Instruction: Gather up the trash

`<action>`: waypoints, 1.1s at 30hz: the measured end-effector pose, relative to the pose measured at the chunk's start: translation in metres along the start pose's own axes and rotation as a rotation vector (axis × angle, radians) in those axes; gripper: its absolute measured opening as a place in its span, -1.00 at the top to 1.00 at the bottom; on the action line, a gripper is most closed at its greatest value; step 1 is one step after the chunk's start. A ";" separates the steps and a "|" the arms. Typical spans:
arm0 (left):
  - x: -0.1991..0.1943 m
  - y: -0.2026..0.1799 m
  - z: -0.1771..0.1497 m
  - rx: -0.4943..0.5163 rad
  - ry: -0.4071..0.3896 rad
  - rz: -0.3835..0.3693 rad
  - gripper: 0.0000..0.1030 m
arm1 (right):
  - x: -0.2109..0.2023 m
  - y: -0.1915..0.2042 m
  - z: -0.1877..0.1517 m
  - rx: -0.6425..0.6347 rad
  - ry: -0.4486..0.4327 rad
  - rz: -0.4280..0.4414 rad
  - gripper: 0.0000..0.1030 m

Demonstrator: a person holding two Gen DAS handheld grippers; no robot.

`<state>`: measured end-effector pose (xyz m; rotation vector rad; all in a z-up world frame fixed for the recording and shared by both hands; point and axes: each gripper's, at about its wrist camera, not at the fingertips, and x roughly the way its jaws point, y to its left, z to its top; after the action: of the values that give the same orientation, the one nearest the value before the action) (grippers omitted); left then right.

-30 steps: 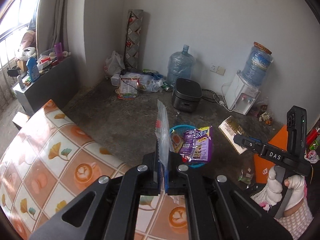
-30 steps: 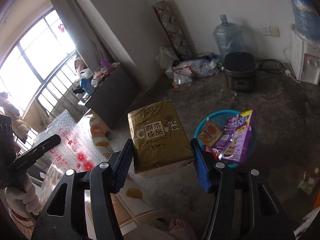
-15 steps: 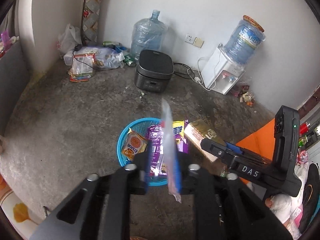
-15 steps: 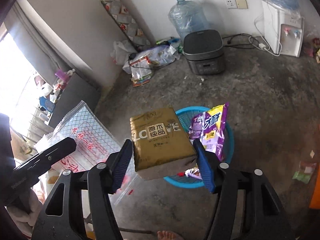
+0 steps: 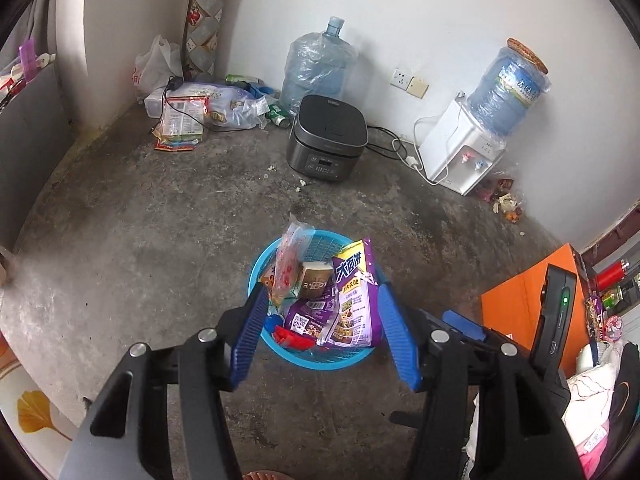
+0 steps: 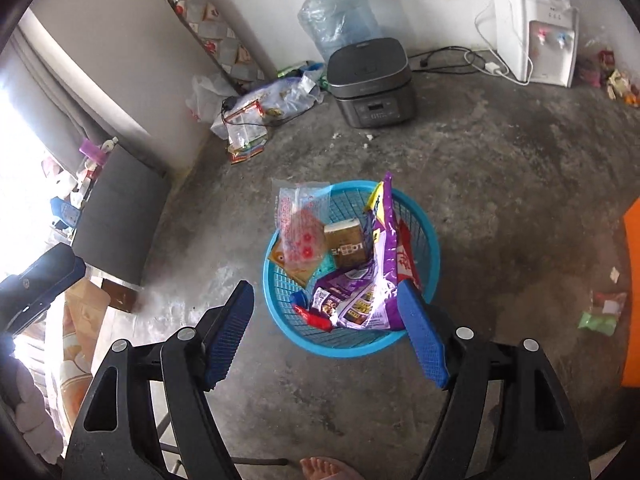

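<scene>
- Left wrist view: the left gripper (image 5: 322,332) hangs over the blue basket (image 5: 264,258) on the concrete floor, jaws apart and just opened, nothing between them. In the basket lie a clear bag with red print (image 5: 289,258) at the far left, a gold tissue pack (image 5: 316,280) in the middle and a purple snack bag (image 5: 354,296) on the right.
- Right wrist view: the right gripper (image 6: 326,328) stands above the same basket (image 6: 430,240), jaws spread and just widened, empty. The clear bag (image 6: 298,232), gold pack (image 6: 346,242) and purple bag (image 6: 382,264) rest inside.
</scene>
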<state>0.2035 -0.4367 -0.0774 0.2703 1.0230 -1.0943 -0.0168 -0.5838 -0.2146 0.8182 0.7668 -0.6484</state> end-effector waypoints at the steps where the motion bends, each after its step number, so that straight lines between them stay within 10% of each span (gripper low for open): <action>1: -0.012 0.000 -0.002 0.002 -0.017 -0.002 -0.14 | -0.008 0.002 -0.002 -0.007 -0.015 -0.001 -0.37; 12: -0.169 -0.009 -0.056 -0.006 -0.245 0.090 -0.75 | -0.105 0.055 -0.025 -0.177 -0.210 0.062 -0.37; 23: -0.294 -0.007 -0.175 -0.241 -0.324 0.658 -0.90 | -0.209 0.153 -0.101 -0.577 -0.449 0.227 -0.84; 33: -0.342 0.003 -0.295 -0.459 -0.399 0.853 -0.89 | -0.229 0.190 -0.178 -0.860 -0.358 0.263 -0.84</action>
<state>0.0167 -0.0413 0.0334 0.0847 0.6567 -0.1141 -0.0630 -0.2886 -0.0378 0.0016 0.5179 -0.1710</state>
